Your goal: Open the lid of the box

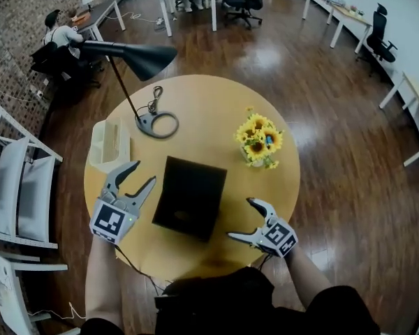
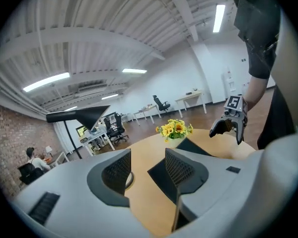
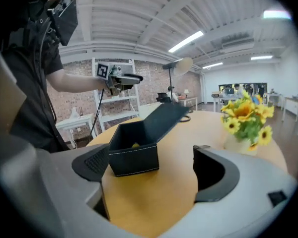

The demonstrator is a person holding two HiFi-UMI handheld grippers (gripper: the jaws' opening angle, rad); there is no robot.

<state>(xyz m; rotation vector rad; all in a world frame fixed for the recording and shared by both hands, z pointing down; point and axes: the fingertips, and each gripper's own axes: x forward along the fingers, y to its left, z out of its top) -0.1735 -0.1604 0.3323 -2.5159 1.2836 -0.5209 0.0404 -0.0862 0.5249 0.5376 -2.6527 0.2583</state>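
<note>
A black box (image 1: 190, 197) stands mid-table with its lid (image 3: 164, 119) swung up and leaning back. Something small and yellow (image 3: 135, 145) lies inside. My left gripper (image 1: 144, 172) hovers just left of the box, open, with only bare tabletop and the box's edge (image 2: 159, 175) showing between its fingers. My right gripper (image 1: 241, 218) is at the box's front right, jaws spread wide and empty, pointing at the box (image 3: 133, 150) from a short distance. Each gripper shows in the other's view: the right gripper (image 2: 228, 125) and the left gripper (image 3: 124, 78).
The round wooden table (image 1: 216, 103) also carries a black desk lamp (image 1: 143, 58) with a ring base (image 1: 157, 124) at the back left, a cream holder (image 1: 110, 145) on the left and a vase of sunflowers (image 1: 258, 139) right of the box. White shelving (image 1: 21, 187) stands beyond the left edge.
</note>
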